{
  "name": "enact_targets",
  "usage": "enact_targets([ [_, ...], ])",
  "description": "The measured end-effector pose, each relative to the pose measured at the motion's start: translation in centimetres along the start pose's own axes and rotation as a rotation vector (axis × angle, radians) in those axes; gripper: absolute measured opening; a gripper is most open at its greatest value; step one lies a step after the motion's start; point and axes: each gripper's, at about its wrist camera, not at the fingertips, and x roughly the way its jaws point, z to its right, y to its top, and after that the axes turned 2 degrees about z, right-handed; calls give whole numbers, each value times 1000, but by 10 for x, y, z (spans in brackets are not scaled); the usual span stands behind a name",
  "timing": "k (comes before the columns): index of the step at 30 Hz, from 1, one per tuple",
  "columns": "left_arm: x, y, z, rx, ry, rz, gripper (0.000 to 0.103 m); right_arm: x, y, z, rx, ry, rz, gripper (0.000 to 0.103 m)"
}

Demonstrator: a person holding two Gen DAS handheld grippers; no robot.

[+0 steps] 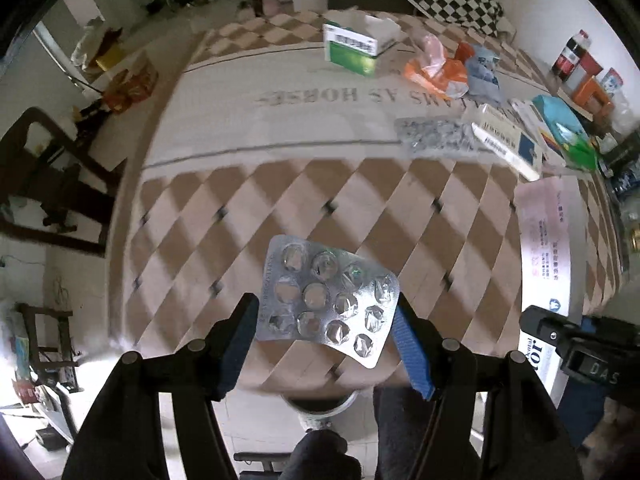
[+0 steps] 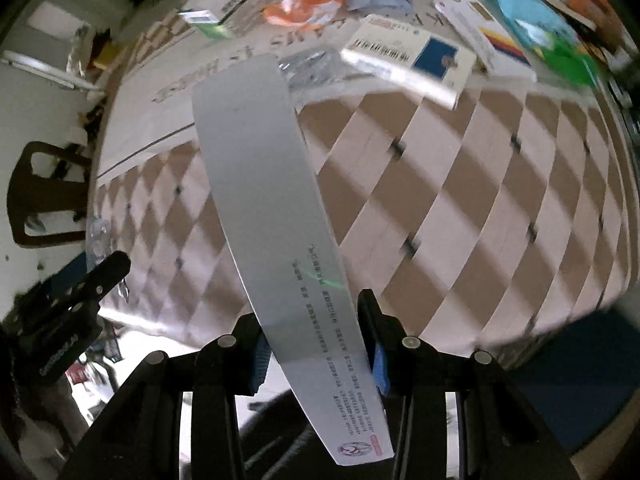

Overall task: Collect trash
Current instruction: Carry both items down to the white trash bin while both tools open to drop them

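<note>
Silver blister pack (image 1: pixel 328 300), white box (image 2: pixel 276 208) (black print), brown-and-beige checked tablecloth (image 1: pixel 400 208).

My left wrist camera looked steeply down along my left fingers (image 1: pixel 256 320) at the checked table (image 1: pixel 400 216) from close above its near edge, floor showing below. My right wrist camera looked down the same way, past my right fingers (image 2: pixel 370 320), nearer the right side. Both views shared the cloth's lettered band, the green box (image 1: pixel 352 46) (image 2: pixel 208 24), orange wrapper (image 1: pixel 436 70) (image 2: pixel 308 2) and white carton (image 1: pixel 508 146) (image 2: pixel 408 60); each caught the other gripper at its edge.
</note>
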Motion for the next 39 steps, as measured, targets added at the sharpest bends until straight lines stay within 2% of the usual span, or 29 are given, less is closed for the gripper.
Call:
enact_targets([
  [4,-17,-51,-30,10,-8,-4,63,-8,-59,-34,51,18,18,42],
  [5,-21,-64,-40,9,-8,-13,63,-21,-58,-30,60,20,11,42],
  [10,-11,-129,-75,-31,-36,-106,63,-3,-134,-60,113,44,-59,42],
  [13,16,-165,-85,-65,-72,-191,63,24,-178,-69,138,67,-126,42],
  [16,64,-196,-90,-124,-128,-306,63,57,-214,-63,149,85,-210,42],
  [21,186,-231,-90,-226,-216,-458,63,163,-254,-45,206,88,-341,42],
  [25,284,-248,-87,-273,-264,-542,63,260,-262,-20,255,100,-429,42],
  [29,372,-264,-80,-309,-299,-623,71,358,-259,4,302,110,-508,42],
  [34,404,-282,-82,-294,-264,-632,80,451,-252,11,309,118,-579,43],
  [35,404,-283,-83,-285,-244,-625,94,461,-250,15,300,110,-584,46],
  [36,402,-286,-88,-277,-229,-615,103,469,-249,18,294,108,-584,62],
  [37,401,-288,-91,-273,-217,-604,103,474,-249,21,289,110,-583,72],
  [38,398,-289,-92,-272,-204,-594,103,476,-248,21,288,112,-575,87],
  [39,393,-290,-92,-267,-179,-581,103,475,-247,23,277,109,-552,89],
])
